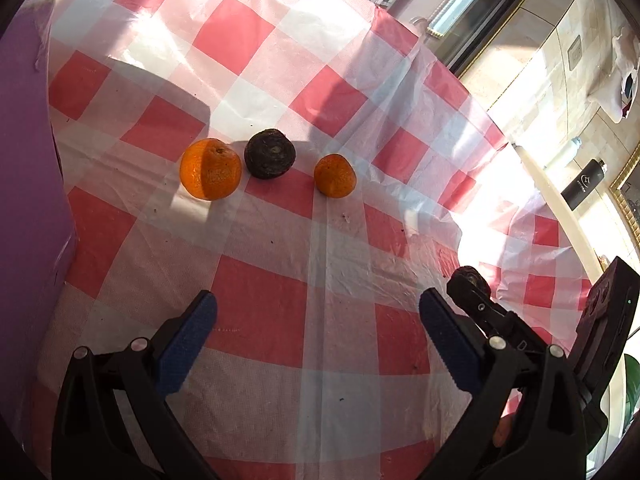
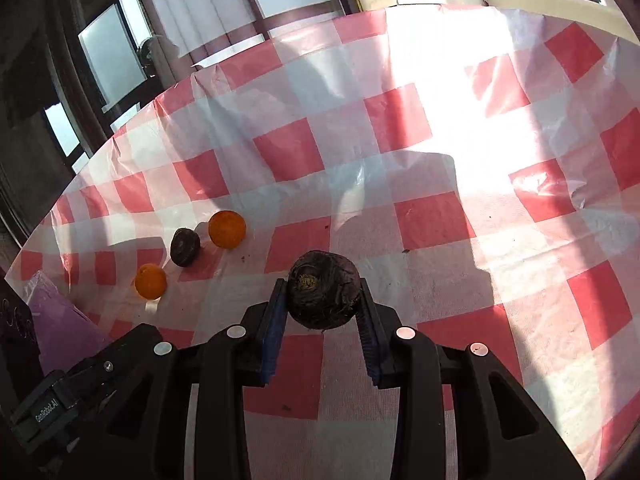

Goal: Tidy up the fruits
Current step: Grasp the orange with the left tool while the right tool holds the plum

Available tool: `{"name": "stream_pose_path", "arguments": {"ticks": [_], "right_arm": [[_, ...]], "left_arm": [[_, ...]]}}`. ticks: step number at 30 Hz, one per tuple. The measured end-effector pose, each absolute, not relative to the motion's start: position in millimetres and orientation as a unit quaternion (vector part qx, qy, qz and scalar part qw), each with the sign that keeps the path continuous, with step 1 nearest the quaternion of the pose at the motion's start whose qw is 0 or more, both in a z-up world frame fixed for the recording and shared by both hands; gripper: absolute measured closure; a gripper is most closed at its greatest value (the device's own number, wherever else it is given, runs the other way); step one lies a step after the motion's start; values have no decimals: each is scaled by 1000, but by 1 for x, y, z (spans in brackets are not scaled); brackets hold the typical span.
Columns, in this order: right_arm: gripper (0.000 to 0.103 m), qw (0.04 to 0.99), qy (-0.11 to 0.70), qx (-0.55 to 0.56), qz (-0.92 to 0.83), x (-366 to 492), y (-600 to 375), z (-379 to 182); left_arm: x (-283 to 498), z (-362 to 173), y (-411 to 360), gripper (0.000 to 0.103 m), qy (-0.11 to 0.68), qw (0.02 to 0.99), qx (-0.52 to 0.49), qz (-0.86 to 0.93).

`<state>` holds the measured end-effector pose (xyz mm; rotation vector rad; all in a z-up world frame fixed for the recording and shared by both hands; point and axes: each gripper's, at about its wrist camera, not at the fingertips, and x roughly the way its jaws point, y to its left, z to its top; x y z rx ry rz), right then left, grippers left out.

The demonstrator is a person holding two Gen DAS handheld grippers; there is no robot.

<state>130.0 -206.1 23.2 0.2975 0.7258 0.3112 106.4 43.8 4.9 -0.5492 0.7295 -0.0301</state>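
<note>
Dark fruit (image 2: 323,293) sits clamped between the blue pads of my right tongs (image 2: 324,300), lifted clear of the checked tablecloth (image 2: 432,216); the jaws are clenched on its two sides and its stem scar faces the camera. It is round, so it has no long axis to line up. What matters is where the row lies from it: ahead and to the left, well apart, I see a small orange (image 2: 227,229), a second dark fruit (image 2: 185,247) just beside it, and another orange (image 2: 150,281) nearest me. I judge the carry has to go leftward to bring this one to that line.

My left tongs (image 1: 318,316) hang released, holding nothing, pointing straight at the row: big orange (image 1: 211,169), dark one (image 1: 270,153), small orange (image 1: 335,176). That hand is nearer the row, but my right one has the fruit.
</note>
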Motion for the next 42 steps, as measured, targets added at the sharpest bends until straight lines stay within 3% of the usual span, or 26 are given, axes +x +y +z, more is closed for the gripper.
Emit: {"name": "stream_pose_path", "arguments": {"ticks": [3, 7, 11, 13, 15, 20, 23, 25, 26, 27, 42], "right_arm": [[70, 910, 320, 213, 158, 117, -220, 25], [70, 898, 331, 225, 182, 132, -215, 16], [70, 896, 330, 236, 182, 132, -211, 7], [69, 896, 327, 238, 186, 128, -214, 6], [69, 895, 330, 236, 185, 129, -212, 7], [69, 895, 330, 235, 188, 126, -212, 6], [69, 894, 328, 239, 190, 125, -213, 6], [69, 894, 328, 238, 191, 125, -213, 6], [69, 894, 329, 238, 191, 125, -213, 6], [69, 893, 330, 238, 190, 126, -212, 5], [69, 894, 332, 232, 192, 126, -209, 6]], "left_arm": [[106, 6, 39, 2, 355, 901, -251, -12], [107, 10, 29, 2, 367, 907, -205, 11], [125, 26, 10, 2, 362, 927, -54, 81], [149, 29, 4, 2, 395, 910, 40, 120], [167, 28, 12, 2, 429, 887, 69, 155], [195, 19, 44, 4, 462, 876, 9, 141], [204, 12, 58, 18, 461, 879, -30, 121], [200, 13, 70, 33, 453, 881, -59, 123], [197, 15, 75, 52, 448, 882, -59, 135], [193, 16, 79, 62, 443, 885, -62, 130], [55, 20, 37, 63, 333, 924, -186, -36]]}}
